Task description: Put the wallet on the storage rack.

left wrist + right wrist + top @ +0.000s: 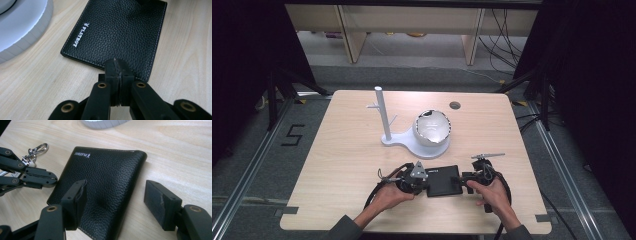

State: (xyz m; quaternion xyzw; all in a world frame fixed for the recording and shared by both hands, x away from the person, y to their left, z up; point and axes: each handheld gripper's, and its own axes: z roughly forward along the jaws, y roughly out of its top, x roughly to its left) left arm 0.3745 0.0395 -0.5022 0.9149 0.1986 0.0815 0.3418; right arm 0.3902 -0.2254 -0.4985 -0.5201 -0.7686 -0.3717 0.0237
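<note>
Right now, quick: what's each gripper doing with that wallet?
Left gripper: shut, jaws pressed together at the edge of the black wallet; whether it pinches the edge cannot be told.
Right gripper: open, jaws straddling the wallet's corner, not gripping.

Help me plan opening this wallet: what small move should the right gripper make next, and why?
Probably close the right gripper on the wallet. Its jaws stand open astride the near corner, one over the leather, one beside it on the table, while the left gripper is shut at the opposite edge.
</note>
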